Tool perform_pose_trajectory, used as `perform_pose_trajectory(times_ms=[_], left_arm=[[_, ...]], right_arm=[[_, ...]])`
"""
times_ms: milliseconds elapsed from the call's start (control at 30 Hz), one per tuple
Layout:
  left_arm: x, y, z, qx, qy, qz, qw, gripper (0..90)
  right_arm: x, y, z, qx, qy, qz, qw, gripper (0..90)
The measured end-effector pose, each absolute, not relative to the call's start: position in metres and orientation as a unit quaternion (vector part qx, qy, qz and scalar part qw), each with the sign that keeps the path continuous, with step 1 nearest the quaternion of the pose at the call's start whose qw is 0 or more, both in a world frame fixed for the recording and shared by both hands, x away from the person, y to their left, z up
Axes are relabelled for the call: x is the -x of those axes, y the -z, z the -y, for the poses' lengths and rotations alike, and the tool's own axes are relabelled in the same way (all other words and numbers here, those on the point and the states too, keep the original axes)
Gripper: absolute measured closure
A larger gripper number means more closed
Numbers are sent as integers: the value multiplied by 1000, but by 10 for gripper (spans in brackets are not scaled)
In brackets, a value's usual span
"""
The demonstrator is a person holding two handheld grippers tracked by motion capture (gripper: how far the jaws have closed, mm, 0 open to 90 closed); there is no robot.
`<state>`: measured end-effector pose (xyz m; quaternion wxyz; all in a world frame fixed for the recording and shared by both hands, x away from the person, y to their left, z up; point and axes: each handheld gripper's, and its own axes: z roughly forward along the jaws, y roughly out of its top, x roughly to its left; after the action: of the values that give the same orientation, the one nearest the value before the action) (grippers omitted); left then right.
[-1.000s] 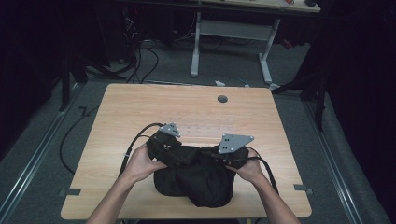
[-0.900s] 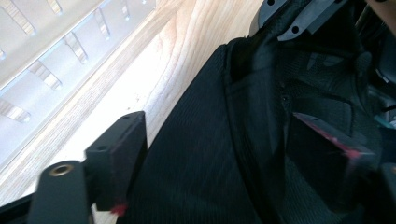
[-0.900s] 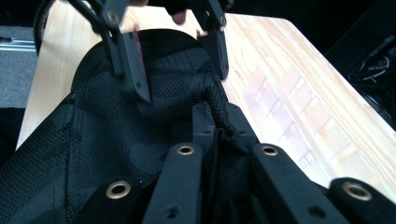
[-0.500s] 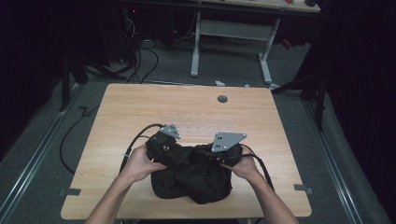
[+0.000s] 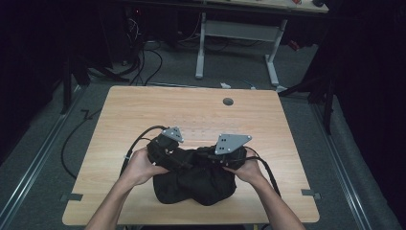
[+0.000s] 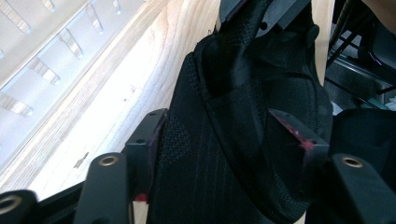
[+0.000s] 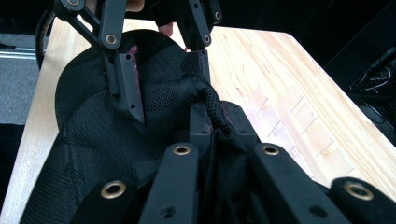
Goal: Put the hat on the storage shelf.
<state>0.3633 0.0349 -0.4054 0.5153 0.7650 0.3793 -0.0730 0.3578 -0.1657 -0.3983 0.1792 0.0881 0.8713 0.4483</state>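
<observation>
Your right tool [image 5: 218, 160] stays clamped on the black mesh bag [image 5: 194, 179] at the counter's [image 5: 201, 115] near edge; your left tool [image 5: 168, 154], just closing, straddles its fabric.

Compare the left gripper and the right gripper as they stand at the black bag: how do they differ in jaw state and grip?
The right gripper has its jaws pinched tight on a fold of the black bag; the left gripper has wider jaws, which have just been closing, around a thicker part of the bag. In the high view the right gripper's grey plate looks larger than the left's. Both meet at the bag's top, above the wooden table.
</observation>
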Motion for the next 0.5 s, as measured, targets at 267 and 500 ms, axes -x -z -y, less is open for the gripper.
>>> perform_pose_trajectory(times_ms=[267,500], left_arm=[[-361,401,-39,-758,76,-375,529,493],[-362,399,-41,-752,83,-379,532,533]], right_arm=[[-358,396,167,-93,-458,-866,176,827],[-358,396,167,-94,-459,-866,173,818]])
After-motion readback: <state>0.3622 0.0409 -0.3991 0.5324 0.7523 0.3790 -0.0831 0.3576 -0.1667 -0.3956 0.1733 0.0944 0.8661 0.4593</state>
